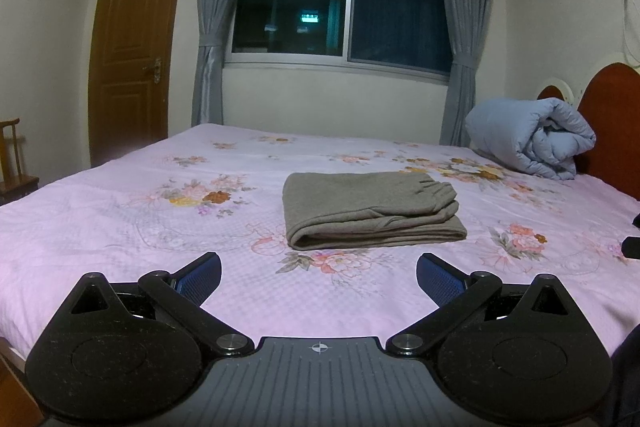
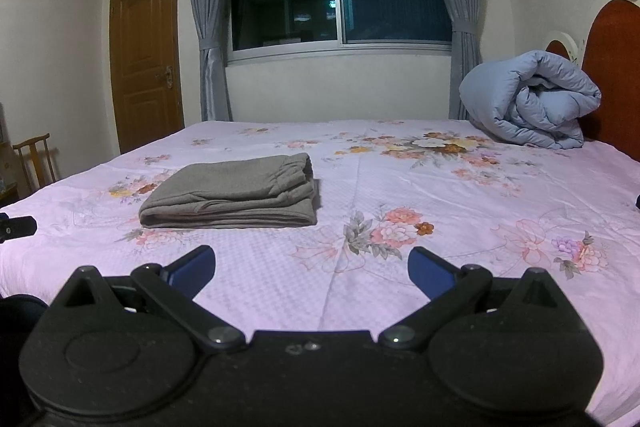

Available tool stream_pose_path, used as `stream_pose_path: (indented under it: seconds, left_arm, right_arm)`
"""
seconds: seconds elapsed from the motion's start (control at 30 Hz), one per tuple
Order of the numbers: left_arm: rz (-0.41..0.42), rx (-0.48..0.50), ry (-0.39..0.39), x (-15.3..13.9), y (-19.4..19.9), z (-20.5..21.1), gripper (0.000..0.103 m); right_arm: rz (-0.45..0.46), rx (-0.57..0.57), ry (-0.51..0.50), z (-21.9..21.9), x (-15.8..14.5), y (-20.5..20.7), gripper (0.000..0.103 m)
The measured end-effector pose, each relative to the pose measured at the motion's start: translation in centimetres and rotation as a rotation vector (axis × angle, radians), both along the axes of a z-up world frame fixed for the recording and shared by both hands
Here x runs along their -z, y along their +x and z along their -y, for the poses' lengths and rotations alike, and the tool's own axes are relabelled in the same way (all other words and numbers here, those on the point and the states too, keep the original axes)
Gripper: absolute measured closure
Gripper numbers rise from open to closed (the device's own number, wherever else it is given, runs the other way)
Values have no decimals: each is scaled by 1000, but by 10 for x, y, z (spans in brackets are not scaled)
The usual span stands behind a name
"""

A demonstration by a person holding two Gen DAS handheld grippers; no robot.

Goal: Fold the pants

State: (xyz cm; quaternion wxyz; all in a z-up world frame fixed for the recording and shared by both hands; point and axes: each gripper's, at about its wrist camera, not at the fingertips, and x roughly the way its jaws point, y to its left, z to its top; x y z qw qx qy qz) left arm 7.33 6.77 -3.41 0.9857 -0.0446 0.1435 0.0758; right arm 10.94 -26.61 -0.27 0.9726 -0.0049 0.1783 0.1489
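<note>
Folded grey-brown knit pants (image 1: 370, 209) lying as a flat rectangular stack on the pink floral bedsheet (image 1: 120, 227), centre of frame in left wrist view, slightly right of the midline between the fingers. Same stack in right wrist view (image 2: 232, 197) sits left of centre, well left of the midline. Long axis of stack running left-right across both frames; elastic waistband end toward right, rolled fold edge facing the cameras.

Left gripper (image 1: 319, 281): fingers spread wide, released, nothing between the blue pads (image 1: 200, 279). Right gripper (image 2: 312, 273): fingers likewise spread, empty. Both clear of the cloth, bare sheet between tips and near fold.

Judgement: left gripper better lined up with the stack; right would need to swing leftward. Folding looks essentially complete; any remaining move likely a tidy or withdrawal.

Rolled pale-blue quilt (image 1: 528, 141) at right of frame, well apart from pants.
</note>
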Motion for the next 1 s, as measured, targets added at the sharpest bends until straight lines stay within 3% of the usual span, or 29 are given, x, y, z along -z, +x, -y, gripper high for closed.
stream_pose_path:
  seconds: [0.73, 1.0]
  left_arm:
    - [4, 0, 3, 0, 0, 1, 0]
    - [21, 17, 52, -3, -1, 6, 0]
  right_arm:
    - [-1, 0, -1, 0, -1, 0, 6]
    - [-1, 0, 0, 0, -1, 0, 6]
